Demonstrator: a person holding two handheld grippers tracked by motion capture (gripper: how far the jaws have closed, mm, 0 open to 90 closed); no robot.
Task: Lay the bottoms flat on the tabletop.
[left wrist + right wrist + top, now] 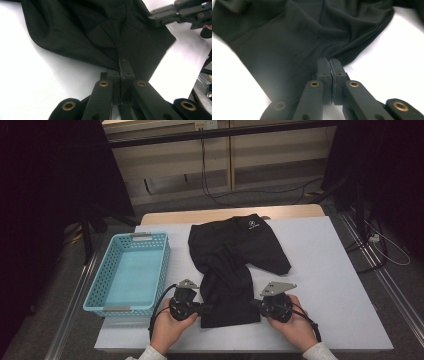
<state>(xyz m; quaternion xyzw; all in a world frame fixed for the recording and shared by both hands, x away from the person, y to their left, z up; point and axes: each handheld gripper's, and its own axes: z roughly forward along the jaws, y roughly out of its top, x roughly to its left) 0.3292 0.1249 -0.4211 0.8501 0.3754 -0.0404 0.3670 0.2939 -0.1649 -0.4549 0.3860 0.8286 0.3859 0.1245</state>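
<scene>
A pair of black shorts [235, 250] with a small white logo lies on the white table [330, 270], one leg stretched toward the near edge. My left gripper [206, 308] is shut on the left edge of that near leg. In the left gripper view the cloth [100, 32] creases into the closed tips of the left gripper [121, 63]. My right gripper [255, 304] is shut on the leg's right edge. Folds of the fabric [294, 37] run into the pressed pads of the right gripper [329, 62]. The right gripper [155, 18] shows at the far side of the cloth.
A light blue plastic basket [100, 280] stands at the table's left side, close to my left hand. Bare white tabletop lies to the right of the shorts. Cables run over the floor behind the table.
</scene>
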